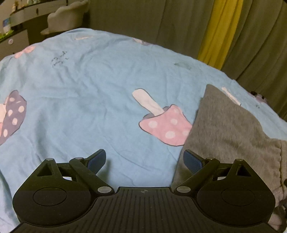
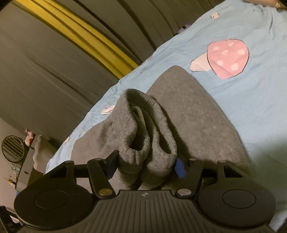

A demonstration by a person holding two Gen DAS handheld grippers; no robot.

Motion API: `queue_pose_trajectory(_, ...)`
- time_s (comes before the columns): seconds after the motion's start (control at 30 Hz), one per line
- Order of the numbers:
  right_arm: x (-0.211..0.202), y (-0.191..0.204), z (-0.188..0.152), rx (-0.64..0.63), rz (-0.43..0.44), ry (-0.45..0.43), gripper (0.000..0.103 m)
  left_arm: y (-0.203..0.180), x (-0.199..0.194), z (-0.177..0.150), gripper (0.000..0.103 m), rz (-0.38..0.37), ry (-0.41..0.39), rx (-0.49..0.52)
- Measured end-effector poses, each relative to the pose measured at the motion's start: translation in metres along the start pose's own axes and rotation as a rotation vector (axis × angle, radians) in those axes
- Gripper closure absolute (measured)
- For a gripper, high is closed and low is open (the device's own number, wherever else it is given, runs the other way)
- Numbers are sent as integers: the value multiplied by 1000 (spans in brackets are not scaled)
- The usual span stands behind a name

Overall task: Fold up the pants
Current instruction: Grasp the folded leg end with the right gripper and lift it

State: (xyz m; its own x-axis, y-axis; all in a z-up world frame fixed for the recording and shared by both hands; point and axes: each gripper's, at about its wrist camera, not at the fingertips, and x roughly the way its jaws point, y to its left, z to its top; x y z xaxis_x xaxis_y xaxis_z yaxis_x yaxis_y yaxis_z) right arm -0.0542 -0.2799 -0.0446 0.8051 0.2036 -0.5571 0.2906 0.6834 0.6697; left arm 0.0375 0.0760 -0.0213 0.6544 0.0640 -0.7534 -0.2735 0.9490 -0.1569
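The grey pants [image 1: 233, 125] lie folded on the blue mushroom-print bedsheet [image 1: 89, 89], at the right of the left wrist view. My left gripper [image 1: 144, 161] hovers open over bare sheet just left of them; its right fingertip [image 1: 192, 161] overlaps the pants' edge and nothing sits between the pads. In the right wrist view the pants [image 2: 197, 116] stretch away from me, and their two ribbed leg cuffs [image 2: 143, 143] are bunched upright between the pads. My right gripper [image 2: 146, 166] is shut on these cuffs, one pad pressing each side.
Grey curtains with a yellow stripe [image 1: 213, 30] hang behind the bed's far edge. A pale chair [image 1: 66, 16] and shelves stand at the back left. A round vent [image 2: 12, 148] and furniture show beside the bed in the right wrist view.
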Motion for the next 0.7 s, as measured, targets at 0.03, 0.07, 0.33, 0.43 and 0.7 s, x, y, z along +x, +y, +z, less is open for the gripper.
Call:
queue_pose_trajectory(0.03,3,-2,1,19,5,14,31,1,1,0,6,-6,-2,-9)
queue_pose_trajectory(0.07,5,-3,0,31,11,27,28,2,5,0,6,-9,0,-18)
queue_pose_trajectory(0.33,24,20,-1,-35,-83,-3,51,4,5,0,6,4,19,-33)
queue_pose_trajectory(0.43,17,44,1,-134,-114,-26,55,5,7,0,6,0,19,-45)
queue_pose_trajectory(0.7,-40,102,18,-134,129,-205,58,9,6,0,6,4,28,-69)
